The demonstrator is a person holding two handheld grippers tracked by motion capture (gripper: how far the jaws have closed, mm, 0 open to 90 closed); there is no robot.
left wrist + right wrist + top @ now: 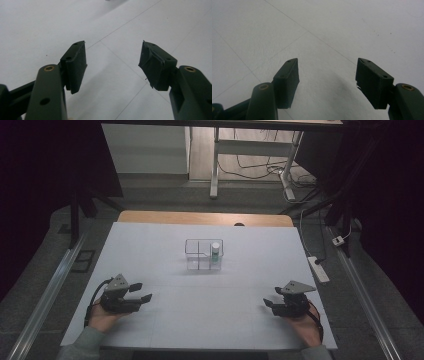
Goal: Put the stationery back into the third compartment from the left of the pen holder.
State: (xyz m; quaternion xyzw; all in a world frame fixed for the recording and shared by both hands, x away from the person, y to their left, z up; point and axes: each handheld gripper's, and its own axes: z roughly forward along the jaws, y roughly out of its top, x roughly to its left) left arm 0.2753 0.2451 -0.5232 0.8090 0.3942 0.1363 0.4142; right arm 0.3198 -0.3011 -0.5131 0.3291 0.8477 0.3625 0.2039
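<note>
Left hand low at the near left of the white table, forearm in a grey-green sleeve coming in from the near edge. Left gripper held just above or on the surface, aimed right and slightly far, grey three-cornered plate on top, black cable looping back along the wrist. Jaws spread wide in the left gripper view, pads well apart, nothing between them but bare white sheet with faint seam lines.

Right hand low at the near right, roughly mirroring the left. Right gripper aimed left toward the table's middle, plate on top, cable trailing over the wrist. Jaws likewise wide apart in the right gripper view, pads gripping nothing, bare surface in the gap.

Clear divided box standing near the table's centre, farther away than both grippers and well apart from each, about midway between them left to right. Small white bottle with a green band upright in the far-right compartment. Other compartments apparently empty, hard to tell through the clear walls.
</note>
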